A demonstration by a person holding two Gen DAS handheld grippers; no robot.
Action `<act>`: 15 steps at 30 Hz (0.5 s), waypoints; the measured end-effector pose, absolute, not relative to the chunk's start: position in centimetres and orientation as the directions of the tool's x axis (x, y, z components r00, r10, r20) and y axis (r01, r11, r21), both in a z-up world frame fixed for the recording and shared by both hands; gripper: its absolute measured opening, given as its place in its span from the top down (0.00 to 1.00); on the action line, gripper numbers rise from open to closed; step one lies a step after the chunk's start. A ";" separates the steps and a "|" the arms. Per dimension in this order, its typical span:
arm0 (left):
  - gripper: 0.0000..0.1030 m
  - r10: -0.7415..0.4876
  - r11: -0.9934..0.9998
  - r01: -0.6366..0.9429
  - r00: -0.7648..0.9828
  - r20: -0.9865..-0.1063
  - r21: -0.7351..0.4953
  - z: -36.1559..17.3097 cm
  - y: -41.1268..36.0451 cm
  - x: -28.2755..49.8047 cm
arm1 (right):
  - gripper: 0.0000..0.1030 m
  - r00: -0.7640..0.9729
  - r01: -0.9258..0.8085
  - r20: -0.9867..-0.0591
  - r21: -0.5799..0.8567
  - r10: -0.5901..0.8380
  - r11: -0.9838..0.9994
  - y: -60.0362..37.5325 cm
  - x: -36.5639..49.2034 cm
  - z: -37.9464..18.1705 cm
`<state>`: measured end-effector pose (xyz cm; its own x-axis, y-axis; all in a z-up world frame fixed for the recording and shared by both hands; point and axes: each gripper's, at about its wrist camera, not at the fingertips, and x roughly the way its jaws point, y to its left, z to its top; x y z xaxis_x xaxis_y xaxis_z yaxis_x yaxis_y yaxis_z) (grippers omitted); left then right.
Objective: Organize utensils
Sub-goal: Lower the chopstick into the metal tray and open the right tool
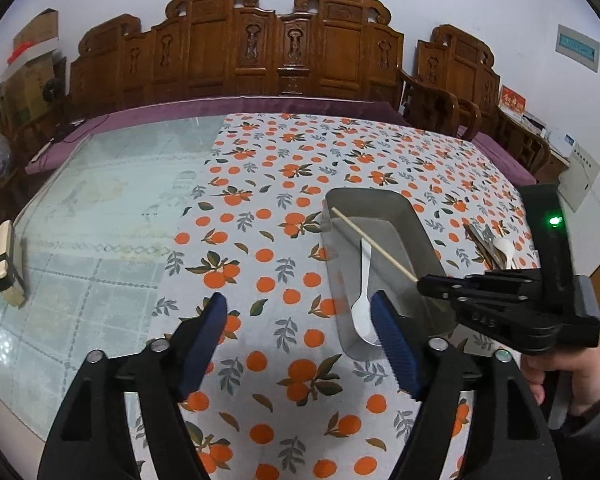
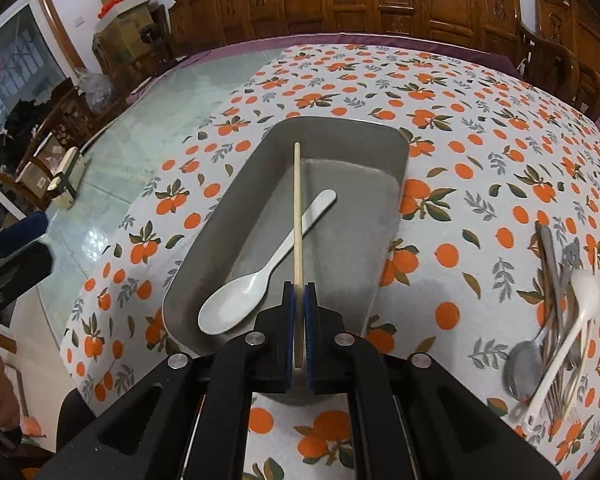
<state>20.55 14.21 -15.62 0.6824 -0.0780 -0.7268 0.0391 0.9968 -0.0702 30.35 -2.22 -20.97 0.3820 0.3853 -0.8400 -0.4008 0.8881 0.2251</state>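
A: The right gripper (image 2: 299, 292) is clamped on a chopstick (image 2: 297, 216) above the metal tray (image 2: 396, 208); the left gripper (image 1: 300, 320) is spread, nothing held.

B: If released crooked, the chopstick could be propped on the white spoon (image 2: 256, 276) or the rim.

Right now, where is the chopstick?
In the right wrist view the chopstick is clamped in the right gripper, reaching out over the grey tray and crossing above the white spoon lying inside it.
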 end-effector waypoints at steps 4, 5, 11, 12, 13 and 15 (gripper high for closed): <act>0.26 -0.070 0.997 0.026 0.685 -0.725 -0.071 -15.5 14.7 20.5 | 0.93 0.377 -0.411 -0.837 0.232 0.396 0.881 -1.5 30.6 -21.4; 0.26 -0.071 0.997 0.024 0.684 -0.726 -0.074 -15.5 14.8 20.5 | 0.93 0.375 -0.412 -0.837 0.235 0.399 0.880 -1.5 30.6 -21.4; 0.26 -0.076 0.997 0.031 0.687 -0.723 -0.075 -15.4 14.4 20.3 | 0.93 0.392 -0.435 -0.818 0.237 0.420 0.868 -1.9 29.8 -20.5; 0.26 -0.076 0.997 0.033 0.687 -0.723 -0.074 -15.4 14.3 20.2 | 0.93 0.400 -0.440 -0.814 0.234 0.422 0.867 -2.1 29.5 -20.1; 0.26 -0.078 0.997 0.037 0.688 -0.722 -0.073 -15.3 14.1 20.1 | 0.93 0.412 -0.447 -0.807 0.226 0.424 0.865 -2.6 29.0 -19.5; 0.26 -0.082 0.997 0.047 0.688 -0.721 -0.068 -15.3 13.6 20.0 | 0.93 0.432 -0.453 -0.797 0.212 0.422 0.866 -3.4 28.2 -18.7</act>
<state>19.98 13.64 -15.27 0.6881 -0.0816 -0.7210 0.0465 0.9966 -0.0684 28.24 -3.42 -18.70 0.4323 0.4219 -0.7970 -0.4533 0.8657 0.2124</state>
